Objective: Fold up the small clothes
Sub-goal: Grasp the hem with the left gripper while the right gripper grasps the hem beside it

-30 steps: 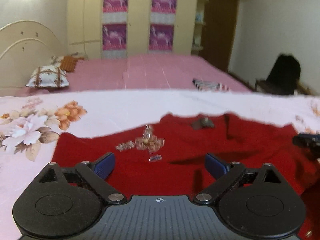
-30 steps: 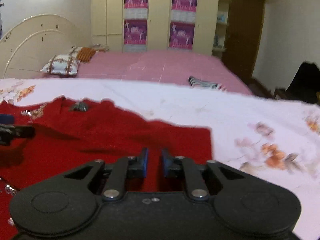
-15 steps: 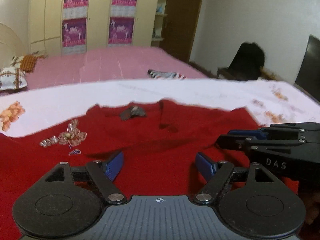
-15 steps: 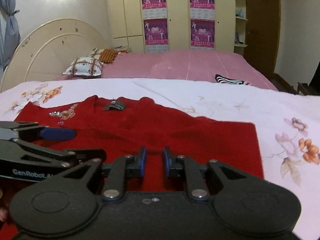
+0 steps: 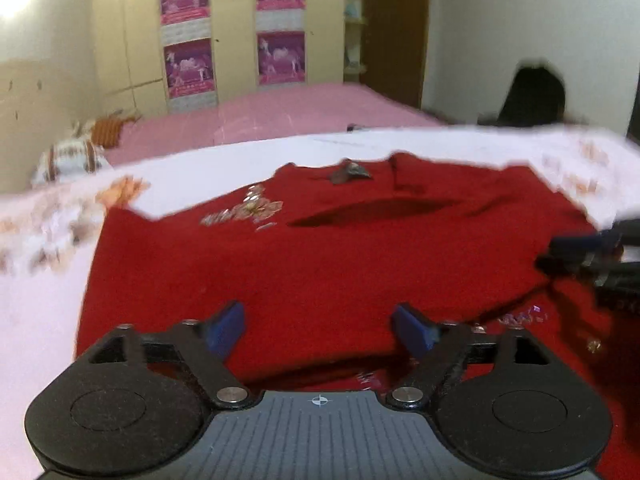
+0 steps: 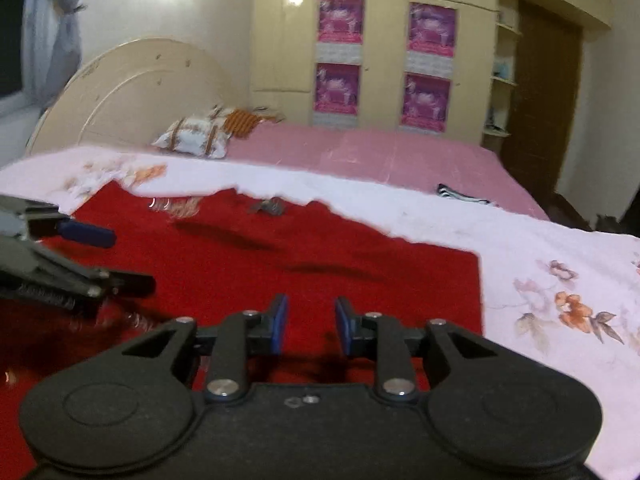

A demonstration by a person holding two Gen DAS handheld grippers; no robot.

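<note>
A red garment [image 5: 320,256] with a beaded motif [image 5: 244,212] lies spread on the white floral sheet [image 5: 36,320], its near edge folded over. It also shows in the right wrist view [image 6: 288,264]. My left gripper [image 5: 318,326] is open and empty, low over the garment's near edge. My right gripper [image 6: 310,326] is partly open and empty over the garment's near right part. The right gripper shows at the right edge of the left wrist view [image 5: 592,256]. The left gripper shows at the left of the right wrist view [image 6: 76,256].
The floral sheet [image 6: 560,304] extends right of the garment. Beyond it lies a pink bed [image 6: 360,152] with pillows [image 6: 196,138] and a striped cloth [image 6: 460,194]. A wardrobe [image 6: 380,60] stands at the back. A dark chair [image 5: 532,96] is far right.
My right gripper was shut on the garment and has now opened partly, empty. Both grippers have drawn apart and back over the garment. The left gripper stayed open.
</note>
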